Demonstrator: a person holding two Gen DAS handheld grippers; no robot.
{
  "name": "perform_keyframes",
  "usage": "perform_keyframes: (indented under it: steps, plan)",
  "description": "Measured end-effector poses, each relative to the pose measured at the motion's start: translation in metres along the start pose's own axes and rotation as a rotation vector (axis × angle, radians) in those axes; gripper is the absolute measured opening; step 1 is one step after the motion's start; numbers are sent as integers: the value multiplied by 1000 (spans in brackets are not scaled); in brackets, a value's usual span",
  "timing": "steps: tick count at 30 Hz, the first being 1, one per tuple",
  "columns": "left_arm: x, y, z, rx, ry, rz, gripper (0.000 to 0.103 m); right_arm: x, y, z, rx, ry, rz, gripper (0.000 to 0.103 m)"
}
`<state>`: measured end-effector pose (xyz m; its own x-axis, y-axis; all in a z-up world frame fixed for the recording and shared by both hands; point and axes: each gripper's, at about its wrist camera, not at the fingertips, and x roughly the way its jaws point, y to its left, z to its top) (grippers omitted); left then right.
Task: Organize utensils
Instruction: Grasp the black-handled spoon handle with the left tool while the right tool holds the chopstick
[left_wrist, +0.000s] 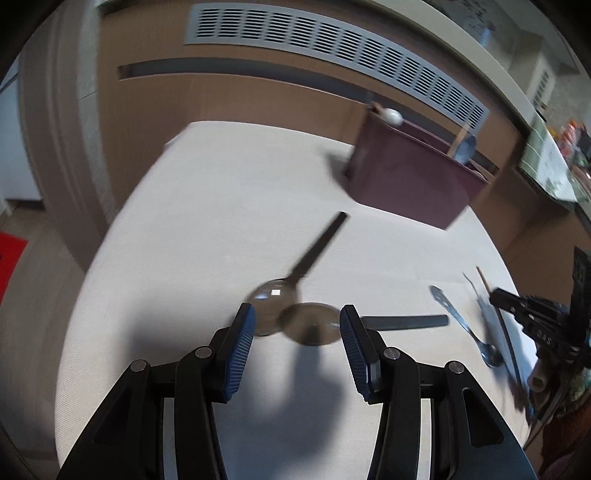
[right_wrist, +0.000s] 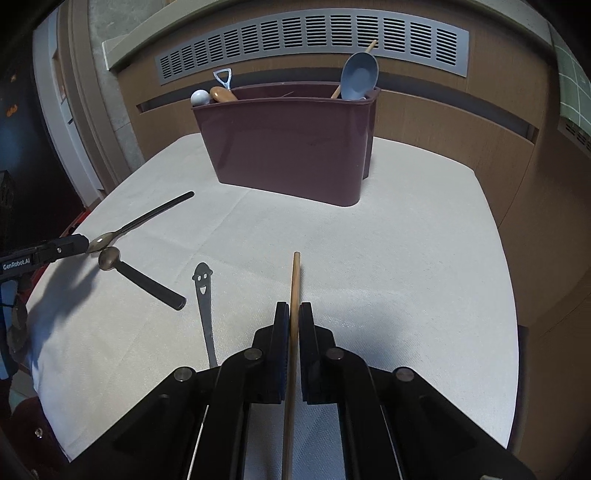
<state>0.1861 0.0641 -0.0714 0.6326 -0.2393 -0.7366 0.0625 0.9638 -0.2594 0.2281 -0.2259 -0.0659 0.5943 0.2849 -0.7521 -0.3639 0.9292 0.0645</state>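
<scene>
Spoons (left_wrist: 295, 314) overlap between our left gripper's (left_wrist: 297, 332) spread jaws, might nab both | right gripper (right_wrist: 291, 325) pinching chopstick (right_wrist: 294, 295), could swivel

1. A table (right_wrist: 406, 229) under a pale, cream-white cloth fills the middle of both views, its far corners rounded, with soft dark shadows lying across the near part.
2. Right behind it runs a wall of brown wood-look panelling (right_wrist: 424, 122), cut by a dark horizontal slot.
3. Up higher sits a long grey slatted vent grille (right_wrist: 314, 40), also seen in the left wrist view (left_wrist: 332, 48).
4. A pale ledge (left_wrist: 461, 48) runs above the grille.
5. Far left, low down, a patch of red on the floor (left_wrist: 11, 254).
6. Light is dim and even; the left wrist view is blurred.
</scene>
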Motion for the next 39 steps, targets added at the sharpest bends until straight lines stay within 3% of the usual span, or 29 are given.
perform_keyframes:
  steps: [5,8,15,20,27,31,35,39]
  plan:
    - [15,-53,-2,194,64,-109,49,-4,-6,-1,7,-5,-12,4]
    - [29,-74,-4,259,99,-128,49,-7,-14,-7,23,1,-23,4]
    - [51,-57,14,220,138,-90,49,-7,-32,-22,68,35,-39,4]
    - [43,-44,9,185,166,-113,49,-5,-37,-24,108,43,-17,6]
    - [24,-75,-26,364,230,-123,49,-3,-31,-22,80,50,-42,8]
    - [25,-99,-36,490,231,-76,49,-3,-25,-22,50,65,-64,11]
    - [33,-104,-28,482,233,-102,49,-3,-22,-24,36,56,-73,13]
    - [43,-107,-19,499,234,-97,49,-4,-16,-23,8,43,-93,5]
